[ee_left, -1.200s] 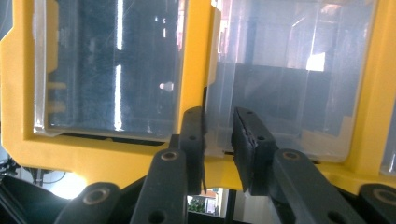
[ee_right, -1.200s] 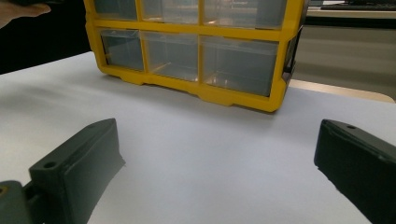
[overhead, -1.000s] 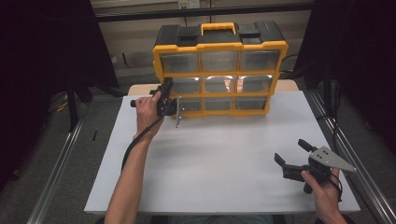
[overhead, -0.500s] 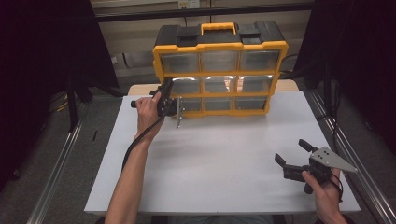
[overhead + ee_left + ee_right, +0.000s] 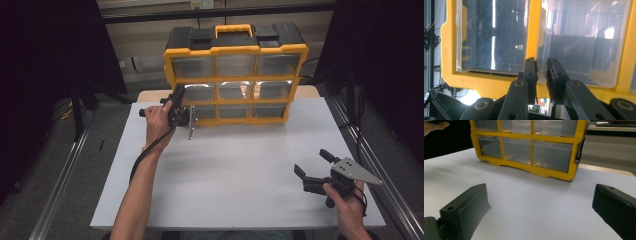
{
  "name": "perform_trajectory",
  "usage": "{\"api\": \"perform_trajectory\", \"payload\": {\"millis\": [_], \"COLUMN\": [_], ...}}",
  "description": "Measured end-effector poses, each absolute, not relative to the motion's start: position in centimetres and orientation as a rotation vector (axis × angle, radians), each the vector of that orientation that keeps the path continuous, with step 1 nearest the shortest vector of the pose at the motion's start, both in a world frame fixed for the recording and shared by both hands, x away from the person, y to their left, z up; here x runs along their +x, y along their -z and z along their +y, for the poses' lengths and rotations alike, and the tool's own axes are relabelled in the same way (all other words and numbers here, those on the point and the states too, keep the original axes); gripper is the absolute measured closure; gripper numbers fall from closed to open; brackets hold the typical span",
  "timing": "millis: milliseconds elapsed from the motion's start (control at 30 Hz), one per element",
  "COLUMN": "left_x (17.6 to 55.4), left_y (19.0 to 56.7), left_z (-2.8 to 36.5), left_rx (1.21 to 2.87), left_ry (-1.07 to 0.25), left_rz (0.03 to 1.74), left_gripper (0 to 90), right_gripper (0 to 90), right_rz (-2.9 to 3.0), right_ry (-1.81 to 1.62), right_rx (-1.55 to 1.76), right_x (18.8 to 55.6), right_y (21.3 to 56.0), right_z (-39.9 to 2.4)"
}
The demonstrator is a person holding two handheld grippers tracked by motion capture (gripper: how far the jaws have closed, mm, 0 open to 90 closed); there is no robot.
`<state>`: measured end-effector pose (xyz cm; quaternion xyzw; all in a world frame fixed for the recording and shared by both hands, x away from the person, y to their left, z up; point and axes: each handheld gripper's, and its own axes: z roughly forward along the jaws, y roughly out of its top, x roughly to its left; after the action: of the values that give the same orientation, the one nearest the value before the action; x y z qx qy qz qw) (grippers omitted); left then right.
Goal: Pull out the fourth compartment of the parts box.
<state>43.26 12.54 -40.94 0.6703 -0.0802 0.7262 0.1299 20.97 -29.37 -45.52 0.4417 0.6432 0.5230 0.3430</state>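
A yellow and black organiser [image 5: 235,47] with rows of clear drawers stands upright at the back of the white table [image 5: 240,165]. My left gripper [image 5: 187,107] is pressed up to the left column of drawers, low on the organiser's front. In the left gripper view its jaws [image 5: 541,67] stand almost together, just right of a yellow divider [image 5: 532,30] and at the bottom edge of a clear drawer [image 5: 579,42]. I cannot tell whether they pinch a drawer lip. My right gripper [image 5: 312,162] rests open near the table's front right, pointing at the organiser [image 5: 534,170], with only bare table between its jaws [image 5: 540,191].
The organiser fills the back middle of the table. Metal rails [image 5: 60,200] run along both sides of the table, with dark curtains behind them. A cable [image 5: 145,155] trails from the left gripper along the forearm.
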Motion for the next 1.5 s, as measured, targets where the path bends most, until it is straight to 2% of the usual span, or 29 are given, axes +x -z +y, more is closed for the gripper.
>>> {"api": "perform_trajectory", "payload": {"millis": [267, 433, 533, 567, 733, 867, 933, 1100, 1233, 1367, 1500], "left_x": [43.2, 42.7, 43.0, 42.6, 42.4, 42.7, 42.3, 42.3, 41.9, 42.1, 41.8], "left_y": [40.9, 40.8, 41.0, 40.8, 40.8, 41.0, 40.9, 40.9, 40.7, 40.9, 40.9], "left_z": [12.7, 12.7, 12.7, 12.7, 12.6, 12.6, 12.6, 12.6, 12.6, 12.6, 12.6], "left_rx": [1.918, 1.958, 1.906, 1.958, 1.97, 1.909, 1.967, 1.936, 1.975, 1.924, 1.958], "left_ry": [-2.11, -2.102, -2.094, -2.101, -2.115, -2.094, -2.116, -2.101, -2.112, -2.097, -2.098], "left_rz": [-0.262, -0.252, -0.269, -0.25, -0.251, -0.262, -0.228, -0.26, -0.247, -0.259, -0.237], "left_gripper": [79.4, 79.4, 79.5, 79.9, 80.6, 80.6, 80.6, 80.6, 80.7, 80.8, 80.8], "right_gripper": [0.3, 0.3, 0.3, 0.3, 0.2, 0.3, 0.3, 0.3, 0.3, 0.4, 0.3], "right_rz": [1.668, 1.671, 1.671, 1.668, 1.659, 1.662, 1.662, 1.67, 1.668, 1.669, 1.67], "right_ry": [-1.358, -1.358, -1.358, -1.36, -1.359, -1.36, -1.359, -1.359, -1.359, -1.363, -1.36], "right_rx": [1.15, 1.147, 1.147, 1.148, 1.153, 1.151, 1.149, 1.142, 1.145, 1.14, 1.143], "right_x": [20.9, 21.0, 21.0, 21.0, 21.0, 21.0, 21.0, 20.9, 20.9, 20.9, 20.9], "right_y": [45.5, 45.5, 45.5, 45.5, 45.5, 45.5, 45.5, 45.5, 45.5, 45.5, 45.5], "right_z": [-29.4, -29.4, -29.4, -29.3, -29.4, -29.4, -29.4, -29.4, -29.4, -29.4, -29.4]}}
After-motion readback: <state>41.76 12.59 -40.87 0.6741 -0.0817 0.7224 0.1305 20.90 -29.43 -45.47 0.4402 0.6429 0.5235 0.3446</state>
